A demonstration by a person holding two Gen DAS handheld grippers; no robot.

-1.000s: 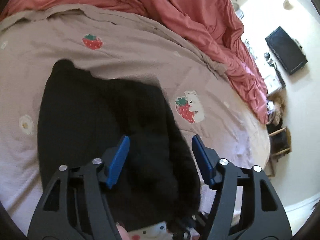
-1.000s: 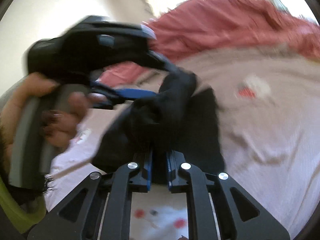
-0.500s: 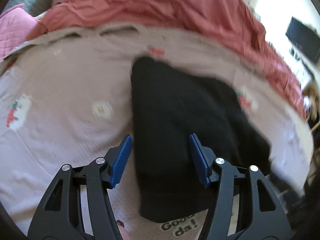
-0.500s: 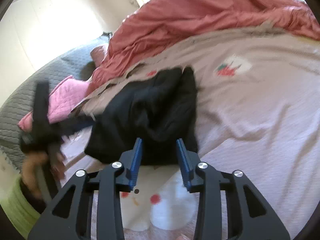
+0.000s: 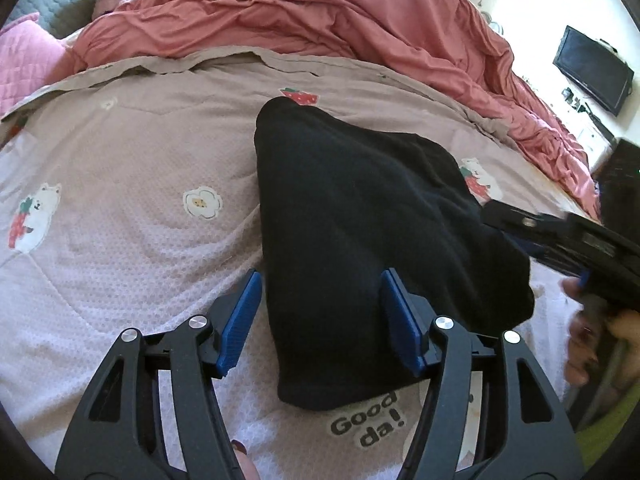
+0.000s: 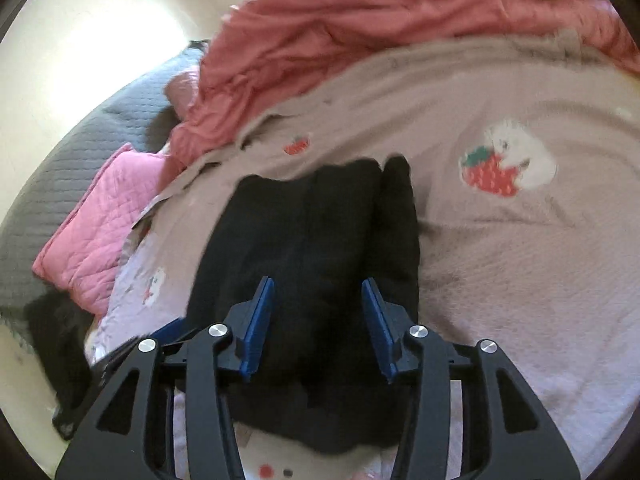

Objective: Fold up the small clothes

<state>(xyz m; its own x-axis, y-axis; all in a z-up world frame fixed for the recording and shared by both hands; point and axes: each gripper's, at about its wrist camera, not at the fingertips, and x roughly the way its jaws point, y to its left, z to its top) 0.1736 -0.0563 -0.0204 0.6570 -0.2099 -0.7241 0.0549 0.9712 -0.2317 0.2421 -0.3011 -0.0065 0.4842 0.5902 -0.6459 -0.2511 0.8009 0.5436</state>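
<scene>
A black garment (image 5: 352, 240) lies folded in a long bundle on the mauve printed blanket (image 5: 140, 160). My left gripper (image 5: 320, 320) is open and empty, its blue fingers straddling the garment's near end just above it. In the right wrist view the same black garment (image 6: 316, 240) lies under my right gripper (image 6: 318, 324), which is open and empty over its near part. The right gripper and the hand that holds it also show at the right edge of the left wrist view (image 5: 568, 240).
A rumpled red duvet (image 5: 320, 12) is piled along the far side of the bed. A pink quilted pillow (image 6: 96, 236) and a grey quilted cover (image 6: 80, 148) lie at the left. A dark screen (image 5: 592, 68) hangs on the wall at the far right.
My right gripper opened and let go of the black garment, which now lies flat on the blanket. My left gripper stayed open and swung round over the garment's near end.
</scene>
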